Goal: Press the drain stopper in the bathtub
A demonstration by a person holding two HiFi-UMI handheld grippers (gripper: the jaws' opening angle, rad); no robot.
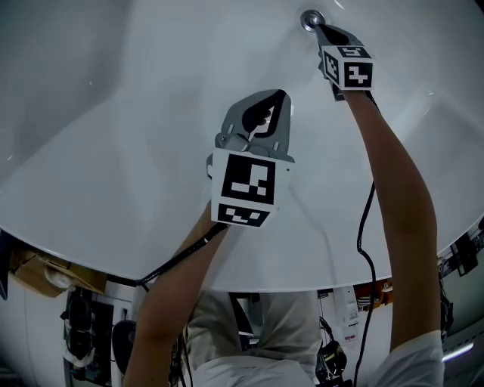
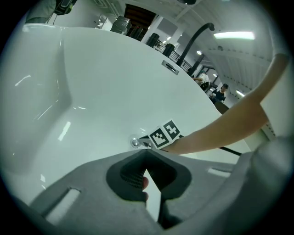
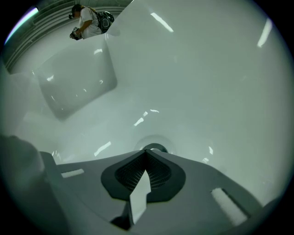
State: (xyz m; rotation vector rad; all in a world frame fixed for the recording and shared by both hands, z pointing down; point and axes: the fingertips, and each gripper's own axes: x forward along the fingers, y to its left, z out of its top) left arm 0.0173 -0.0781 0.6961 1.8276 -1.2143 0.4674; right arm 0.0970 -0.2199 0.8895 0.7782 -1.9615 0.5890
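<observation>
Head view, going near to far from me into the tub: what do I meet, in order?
Near bathtub rim → left gripper, jaws shut, over the tub → right gripper, jaws shut → drain stopper at its tips.

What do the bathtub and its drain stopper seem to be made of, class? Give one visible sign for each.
Bathtub: glossy white acrylic or enamel, the look cannot settle which; sharp streaks of reflected light lie on its smooth walls.
Drain stopper: polished metal, probably chrome-plated; it is a silvery round cap with bright glints.
</observation>
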